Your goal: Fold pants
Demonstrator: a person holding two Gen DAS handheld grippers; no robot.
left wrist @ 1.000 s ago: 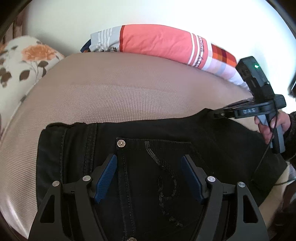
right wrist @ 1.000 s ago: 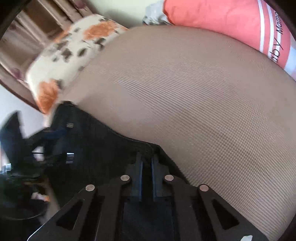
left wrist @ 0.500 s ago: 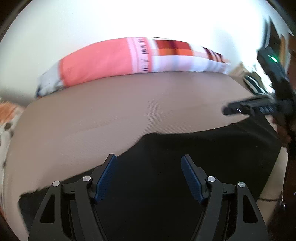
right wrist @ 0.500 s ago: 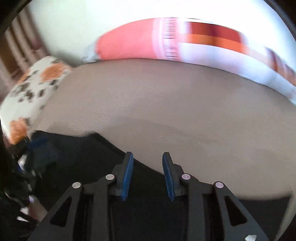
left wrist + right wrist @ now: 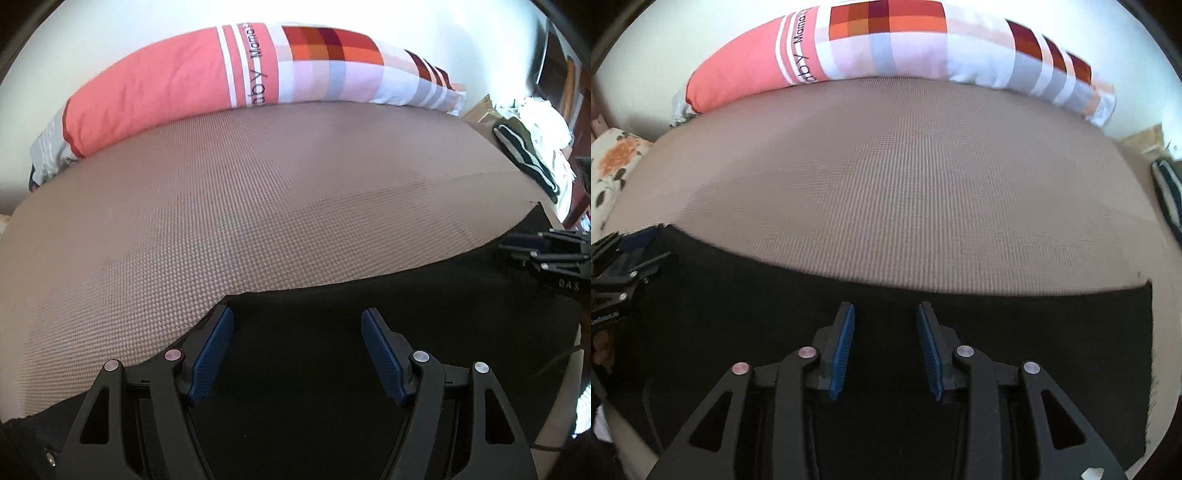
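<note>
- Pants (image 5: 314,369) lie flat and dark along the near edge of your brown textured bed cover (image 5: 258,206), running under both tools; seen again in the right wrist view (image 5: 886,295) as a wide black band with a straight far edge.
- Left gripper (image 5: 297,332): your blue pads (image 5: 212,350) stand wide apart, nothing between them, hovering over the pants near the cloth's far edge. Can't tell whether they touch the fabric.
- Right gripper (image 5: 885,325): pads (image 5: 843,347) part-way apart, not clamped on anything, black cloth below them. It also shows at the right edge of the left wrist view (image 5: 546,254).
- Long pillow (image 5: 240,74), coral with checked patches and lettering, lies across the far side of the bed against the white wall.
- Flowered cushion (image 5: 613,170) sits at the far left of the bed.
- Pile of clothes (image 5: 532,147), white and dark striped, sits off the bed's right end.
</note>
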